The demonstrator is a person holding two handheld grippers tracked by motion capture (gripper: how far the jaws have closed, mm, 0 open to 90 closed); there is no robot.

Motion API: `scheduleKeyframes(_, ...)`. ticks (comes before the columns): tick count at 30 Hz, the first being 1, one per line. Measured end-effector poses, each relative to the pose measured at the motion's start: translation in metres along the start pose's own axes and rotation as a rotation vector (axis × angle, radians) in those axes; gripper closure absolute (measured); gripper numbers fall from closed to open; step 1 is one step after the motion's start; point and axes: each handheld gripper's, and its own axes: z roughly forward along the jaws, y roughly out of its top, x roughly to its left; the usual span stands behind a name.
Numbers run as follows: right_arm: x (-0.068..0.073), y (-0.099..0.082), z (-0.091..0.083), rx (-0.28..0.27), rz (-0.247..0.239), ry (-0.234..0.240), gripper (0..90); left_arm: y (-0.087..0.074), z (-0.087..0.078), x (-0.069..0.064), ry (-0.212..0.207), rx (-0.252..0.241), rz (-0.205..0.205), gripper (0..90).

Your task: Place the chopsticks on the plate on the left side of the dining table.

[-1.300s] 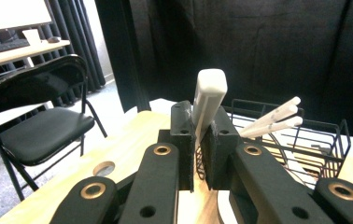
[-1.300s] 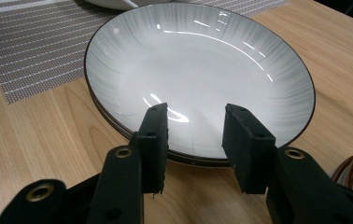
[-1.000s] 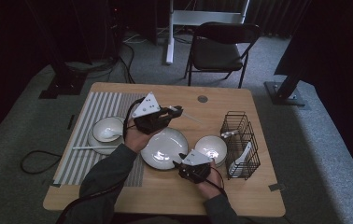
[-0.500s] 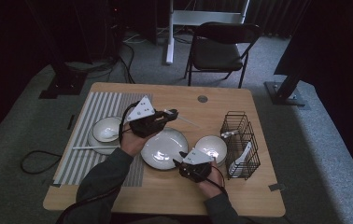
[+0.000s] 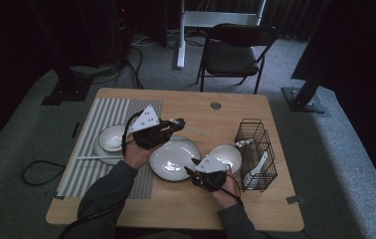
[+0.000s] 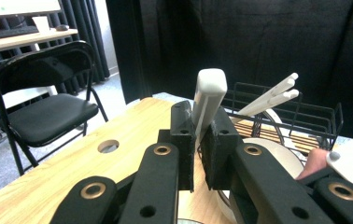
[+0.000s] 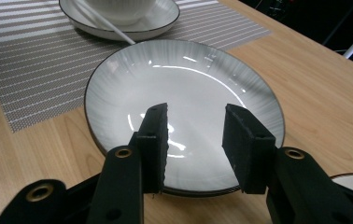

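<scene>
Above the counter, beyond the far rim of the large plate, the left gripper is clamped on a white spoon, whose handle sticks out past the jaws toward the wire basket. Right gripper sits low at the plate's near edge, jaws apart with nothing between them. Bowl on saucer rests on the striped mat.

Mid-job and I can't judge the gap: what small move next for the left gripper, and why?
Probably carry the white utensil on toward the wire basket and lower it in. The left gripper is shut on its handle, the basket already holds similar pieces, and the right gripper waits open over the plate.
</scene>
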Motion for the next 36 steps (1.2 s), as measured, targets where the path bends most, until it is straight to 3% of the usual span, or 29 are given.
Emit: scheduleKeyframes(36, -0.026, 0.033, -0.006, 0.002, -0.034, -0.056, 60.0, -0.008, -0.021, -0.004, 0.013, 0.008, 0.002, 84.7)
